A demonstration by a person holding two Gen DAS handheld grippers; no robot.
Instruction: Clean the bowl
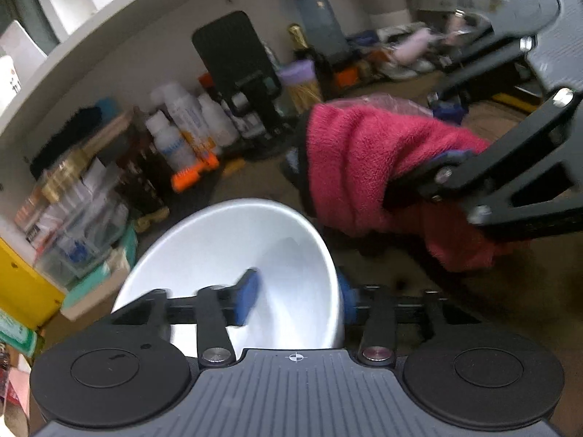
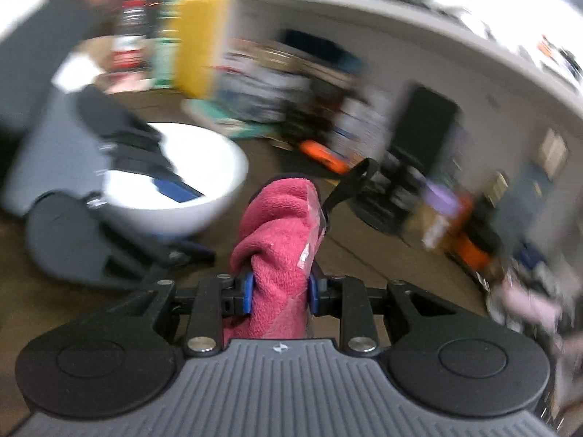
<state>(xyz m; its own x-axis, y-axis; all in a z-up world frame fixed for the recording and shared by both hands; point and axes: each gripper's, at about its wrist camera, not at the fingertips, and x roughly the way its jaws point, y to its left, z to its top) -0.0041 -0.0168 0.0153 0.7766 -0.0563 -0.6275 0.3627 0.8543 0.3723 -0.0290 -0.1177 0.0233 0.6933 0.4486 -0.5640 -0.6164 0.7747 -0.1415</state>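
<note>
A brown tabletop [image 1: 455, 291] crowded along its far edge with bottles and boxes, too blurred to count, carries the scene. One white bowl [image 1: 233, 255] sits on it, close in front of the left gripper [image 1: 297, 296]; its inside looks plain white and free of visible dirt, though blur hides fine marks, so whether the wiping is finished cannot be settled. The left gripper's jaws stand apart on either side of the bowl's near wall, one blue pad inside and one outside, neither seeming to press on it, which suggests the bowl is not held. One pink towel [image 2: 280, 240] is clamped between the blue pads of the right gripper [image 2: 280, 291]; it hangs in the air just beside the bowl, not inside it. Judged from this, any further wiping would need the towel brought back into the bowl. Counted: one bowl, one towel, two grippers.
</note>
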